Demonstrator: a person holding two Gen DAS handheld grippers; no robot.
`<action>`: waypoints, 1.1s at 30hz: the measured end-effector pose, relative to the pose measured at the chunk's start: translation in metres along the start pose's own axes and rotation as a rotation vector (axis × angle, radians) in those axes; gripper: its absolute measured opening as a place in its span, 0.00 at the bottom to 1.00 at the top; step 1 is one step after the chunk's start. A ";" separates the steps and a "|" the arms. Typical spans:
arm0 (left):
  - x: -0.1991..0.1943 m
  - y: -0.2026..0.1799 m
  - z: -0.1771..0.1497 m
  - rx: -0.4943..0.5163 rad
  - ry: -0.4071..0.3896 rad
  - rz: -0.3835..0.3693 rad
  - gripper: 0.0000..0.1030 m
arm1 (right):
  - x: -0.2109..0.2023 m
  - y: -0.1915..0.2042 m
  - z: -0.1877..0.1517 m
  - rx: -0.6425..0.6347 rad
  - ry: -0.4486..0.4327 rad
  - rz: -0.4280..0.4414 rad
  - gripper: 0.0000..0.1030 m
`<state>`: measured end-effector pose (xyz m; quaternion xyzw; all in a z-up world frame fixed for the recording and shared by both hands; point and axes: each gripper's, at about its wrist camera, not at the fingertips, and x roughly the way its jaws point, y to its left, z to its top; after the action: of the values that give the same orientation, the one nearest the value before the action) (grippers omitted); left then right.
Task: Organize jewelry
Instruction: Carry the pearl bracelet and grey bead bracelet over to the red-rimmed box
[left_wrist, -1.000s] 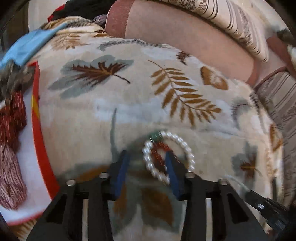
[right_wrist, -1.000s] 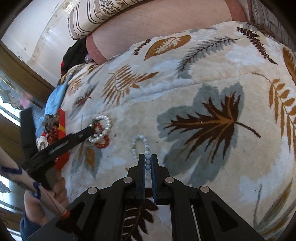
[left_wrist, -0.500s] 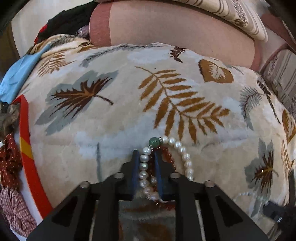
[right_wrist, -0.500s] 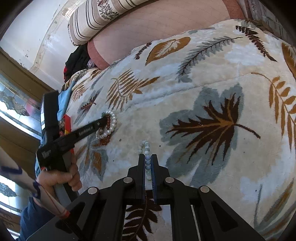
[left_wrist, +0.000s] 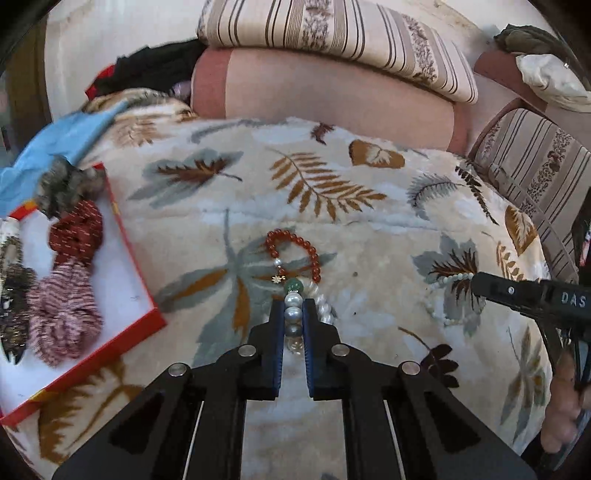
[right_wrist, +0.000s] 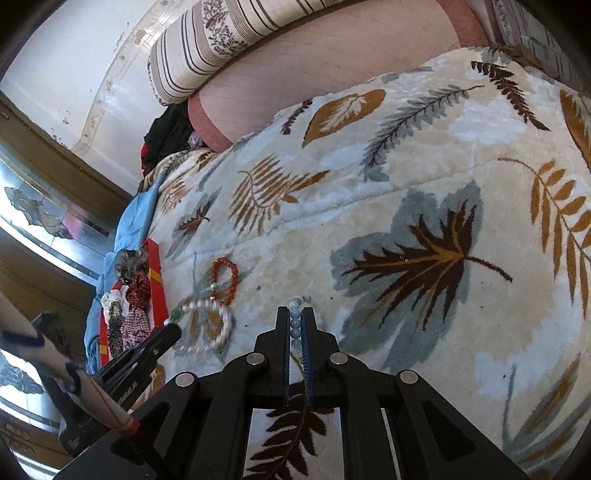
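Left wrist view: the left gripper (left_wrist: 293, 314) points down at a plush blanket (left_wrist: 369, 229) printed with brown and grey leaves. Its two dark fingers are clamped on a white pearl bracelet (left_wrist: 292, 310), pinching a run of pearls just below a green bead (left_wrist: 293, 285); the rest of the loop bunches to the right of the right finger. Just beyond the fingertips a red bead bracelet (left_wrist: 295, 245) lies flat on the blanket, its near end beside the green bead. At the left edge sits an open red-rimmed box (left_wrist: 125, 236) with a white floor, holding fabric hair scrunchies (left_wrist: 70, 291) in dark red, pink and mottled brown. A blue cloth (left_wrist: 55, 136) lies past the box. At the far side are a pink cushion (left_wrist: 332, 88) and striped pillows (left_wrist: 332, 33).

Right wrist view: the right gripper (right_wrist: 295, 321) has its fingers closed on a pale blue bead bracelet (right_wrist: 295, 319), a few beads showing between and just past the tips, on the near middle of the blanket. To its left the left gripper holds the pearl loop, with the red bracelet just beyond it and the red box farther left. A hand (left_wrist: 561, 402) holds the right gripper at the right edge of the left wrist view.
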<state>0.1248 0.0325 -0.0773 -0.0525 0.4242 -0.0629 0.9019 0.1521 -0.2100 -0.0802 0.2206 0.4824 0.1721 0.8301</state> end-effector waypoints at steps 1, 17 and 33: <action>-0.005 -0.001 -0.001 0.003 -0.012 0.006 0.09 | -0.003 0.001 0.000 -0.005 -0.008 0.007 0.06; -0.065 -0.047 -0.036 0.230 -0.217 0.233 0.09 | -0.031 0.047 -0.019 -0.143 -0.101 0.109 0.06; -0.092 -0.035 -0.045 0.201 -0.258 0.272 0.09 | -0.048 0.063 -0.053 -0.202 -0.127 0.113 0.06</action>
<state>0.0296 0.0108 -0.0309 0.0877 0.2999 0.0249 0.9496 0.0780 -0.1702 -0.0356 0.1733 0.3959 0.2518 0.8659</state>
